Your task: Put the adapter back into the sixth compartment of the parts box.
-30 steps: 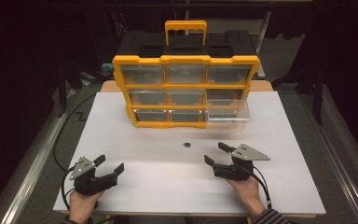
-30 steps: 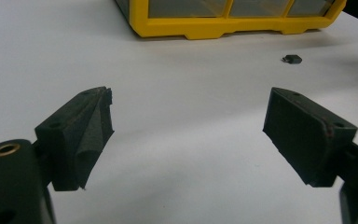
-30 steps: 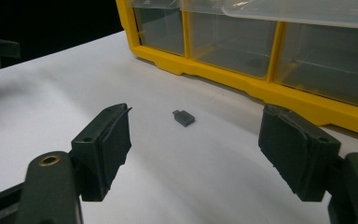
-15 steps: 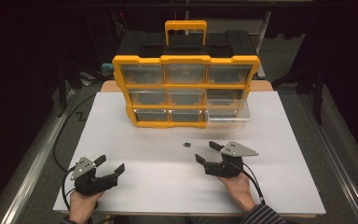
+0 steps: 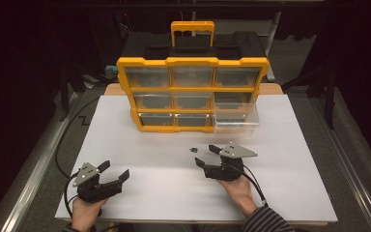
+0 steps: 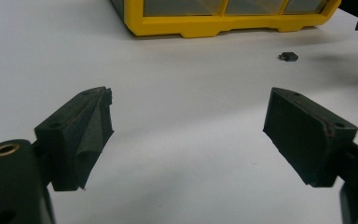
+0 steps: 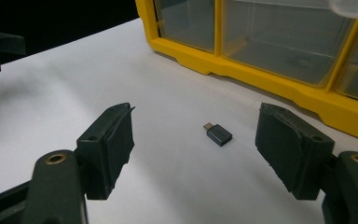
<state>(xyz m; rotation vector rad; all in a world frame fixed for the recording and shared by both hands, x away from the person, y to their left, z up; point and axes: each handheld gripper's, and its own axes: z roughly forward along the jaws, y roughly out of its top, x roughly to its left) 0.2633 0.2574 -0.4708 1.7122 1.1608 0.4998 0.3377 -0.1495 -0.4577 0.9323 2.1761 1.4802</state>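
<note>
A small dark adapter with a metal plug (image 7: 218,134) lies flat on the white table, also seen at adapter (image 5: 192,150) and far off at adapter (image 6: 288,57). My right gripper (image 5: 206,155) is open, its jaws pointing at the adapter from just behind it, a short gap away. In the right gripper view the right gripper (image 7: 193,147) frames the adapter between its jaws without touching it. My left gripper (image 5: 114,170) rests open near the table's front left, with nothing between the jaws of the left gripper (image 6: 186,135).
A yellow drawer cabinet (image 5: 191,94) with clear drawers stands at the back of the white tabletop (image 5: 290,159). Its bottom right drawer (image 5: 235,121) is pulled out toward me. A black cable (image 5: 63,145) trails off the left edge.
My right gripper has moved left and slightly forward toward the adapter. The left gripper has stayed in place.
</note>
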